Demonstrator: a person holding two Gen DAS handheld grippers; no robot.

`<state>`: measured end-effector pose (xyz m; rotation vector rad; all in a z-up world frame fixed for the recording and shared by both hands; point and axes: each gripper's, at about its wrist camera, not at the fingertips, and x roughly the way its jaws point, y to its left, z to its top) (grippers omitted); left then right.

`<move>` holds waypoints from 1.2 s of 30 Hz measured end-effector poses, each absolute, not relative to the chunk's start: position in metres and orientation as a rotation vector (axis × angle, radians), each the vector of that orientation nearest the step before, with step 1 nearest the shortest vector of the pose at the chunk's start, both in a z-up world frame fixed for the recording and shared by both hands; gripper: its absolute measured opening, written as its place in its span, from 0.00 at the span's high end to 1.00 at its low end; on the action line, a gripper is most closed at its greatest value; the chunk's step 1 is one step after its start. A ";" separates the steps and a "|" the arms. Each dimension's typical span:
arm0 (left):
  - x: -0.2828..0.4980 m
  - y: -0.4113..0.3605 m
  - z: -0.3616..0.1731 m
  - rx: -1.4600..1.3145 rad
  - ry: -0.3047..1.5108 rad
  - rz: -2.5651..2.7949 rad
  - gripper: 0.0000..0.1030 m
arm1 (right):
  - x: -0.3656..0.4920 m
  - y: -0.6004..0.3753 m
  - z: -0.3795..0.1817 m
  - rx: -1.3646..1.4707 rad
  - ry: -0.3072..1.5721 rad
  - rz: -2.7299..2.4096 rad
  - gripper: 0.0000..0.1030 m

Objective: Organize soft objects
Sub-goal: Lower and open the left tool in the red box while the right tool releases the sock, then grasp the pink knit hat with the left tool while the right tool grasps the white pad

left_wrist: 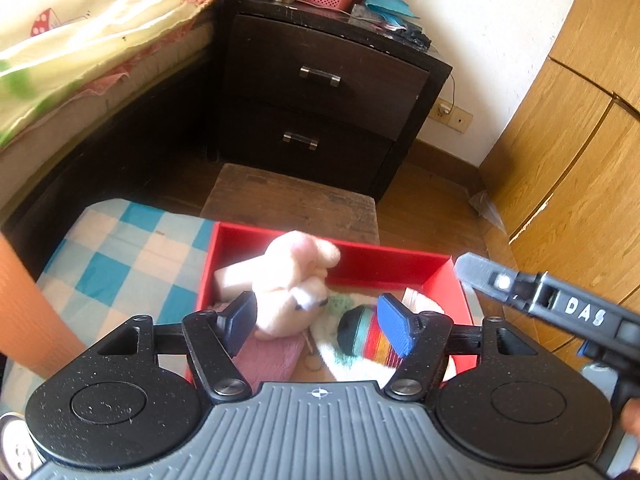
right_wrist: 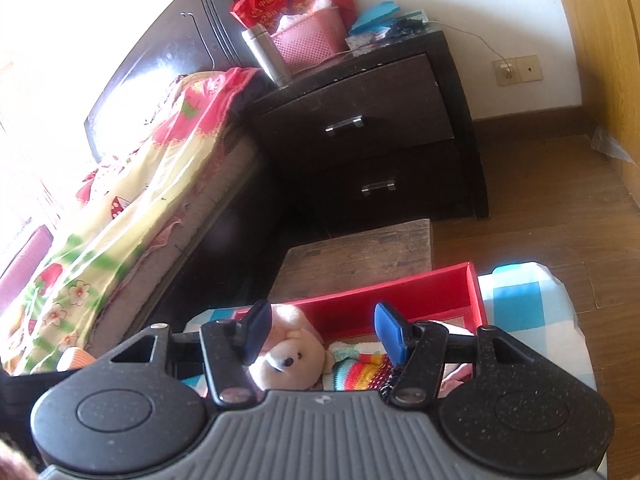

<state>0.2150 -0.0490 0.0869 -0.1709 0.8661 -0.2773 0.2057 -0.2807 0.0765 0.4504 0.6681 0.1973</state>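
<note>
left wrist view: pink plush (left_wrist: 288, 288) and striped knit (left_wrist: 372, 336) fill red box (left_wrist: 400, 266); both grippers' jaws wide, hovering above.

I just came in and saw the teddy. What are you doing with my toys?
A person holds a two-finger gripper in each hand over a red cardboard box sitting on a blue-and-white checked cloth. Inside lie a pale pink plush bear, a rainbow-striped knitted piece and a pink folded cloth. The left gripper and the right gripper are both open above the box, holding nothing.
</note>
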 end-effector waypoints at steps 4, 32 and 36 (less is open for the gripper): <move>0.204 -0.045 0.085 -0.159 0.884 -0.271 0.35 | 0.198 -0.281 0.082 0.456 0.669 0.201 0.65; 0.152 -0.005 0.039 -0.115 1.045 -0.202 0.28 | 0.144 -0.233 0.089 0.338 0.787 0.292 0.52; 0.149 -0.005 0.034 -0.107 1.061 -0.202 0.28 | 0.134 -0.231 0.083 0.313 0.815 0.281 0.50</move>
